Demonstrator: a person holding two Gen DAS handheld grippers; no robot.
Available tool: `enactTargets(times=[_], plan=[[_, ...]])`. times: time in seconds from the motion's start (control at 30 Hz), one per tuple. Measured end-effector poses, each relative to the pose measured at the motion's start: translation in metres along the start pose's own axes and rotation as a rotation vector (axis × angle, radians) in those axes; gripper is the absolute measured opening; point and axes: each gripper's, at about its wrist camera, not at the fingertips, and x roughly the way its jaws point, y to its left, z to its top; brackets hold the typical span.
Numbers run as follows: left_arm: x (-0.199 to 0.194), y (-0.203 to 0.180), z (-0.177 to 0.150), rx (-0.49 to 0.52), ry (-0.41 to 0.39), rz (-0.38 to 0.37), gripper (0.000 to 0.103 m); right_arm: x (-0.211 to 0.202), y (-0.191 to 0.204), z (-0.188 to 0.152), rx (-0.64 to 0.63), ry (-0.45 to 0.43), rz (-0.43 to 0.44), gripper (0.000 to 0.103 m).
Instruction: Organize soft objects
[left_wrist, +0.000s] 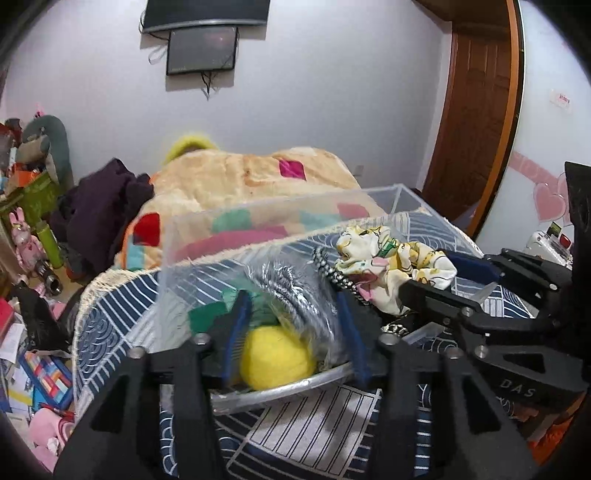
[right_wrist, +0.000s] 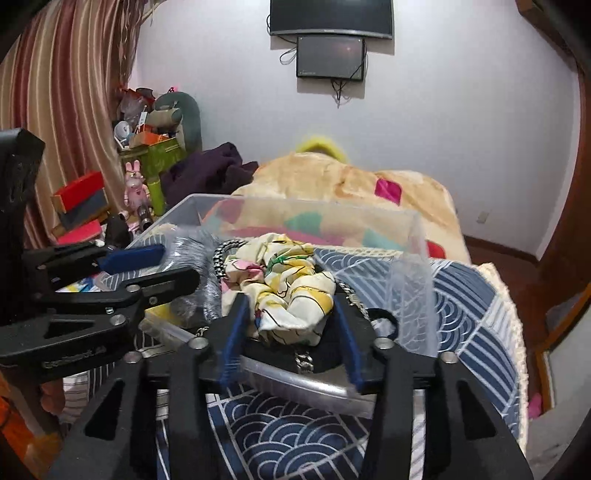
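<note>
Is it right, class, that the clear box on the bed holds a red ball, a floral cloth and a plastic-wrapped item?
Not quite: the ball is yellow, as the left wrist view shows. The floral cloth and the plastic-wrapped item do lie in the clear box.

A clear plastic bin (left_wrist: 280, 218) stands open-topped on the blue wave-patterned bedspread, and all else is placed by it. Inside, toward its left end, a round yellow wool ball (left_wrist: 275, 356) lies against the near wall, with a green cloth (left_wrist: 210, 315) behind it. A crinkled clear bag (left_wrist: 291, 284) sits mid-bin. Toward the right end a crumpled cream floral cloth (right_wrist: 286, 291) rests on top, a black-and-white braided cord (left_wrist: 334, 271) looping beside it
</note>
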Motion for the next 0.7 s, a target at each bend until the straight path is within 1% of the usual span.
enactTargets(times=[0.03, 0.13, 0.27, 0.4, 0.47, 0.5, 0.63, 0.7], plan=[[-0.005, 0.001, 0.000, -0.001, -0.013, 0.003, 0.061, -0.003, 0.000, 0.001, -0.007, -0.009, -0.007, 0.053], [-0.020, 0.003, 0.002, -0.013, -0.043, 0.003, 0.064, -0.016, 0.000, 0.003, -0.010, -0.035, -0.013, 0.061], [-0.046, 0.003, 0.005, -0.016, -0.097, 0.018, 0.065, -0.036, -0.004, 0.009, -0.001, -0.088, -0.009, 0.061], [-0.074, 0.000, 0.006, -0.017, -0.162, 0.022, 0.066, -0.065, -0.010, 0.013, 0.021, -0.163, 0.002, 0.062], [-0.089, -0.003, 0.005, -0.018, -0.199, 0.021, 0.066, -0.077, -0.012, 0.014, 0.031, -0.196, 0.015, 0.067], [-0.099, -0.006, 0.004, -0.019, -0.220, 0.018, 0.066, -0.085, -0.013, 0.014, 0.038, -0.217, 0.021, 0.071], [-0.122, -0.014, 0.000, -0.022, -0.279, 0.010, 0.073, -0.113, -0.013, 0.012, 0.052, -0.296, 0.037, 0.078], [-0.130, -0.019, -0.002, -0.020, -0.299, 0.004, 0.077, -0.122, -0.012, 0.010, 0.058, -0.320, 0.043, 0.084]])
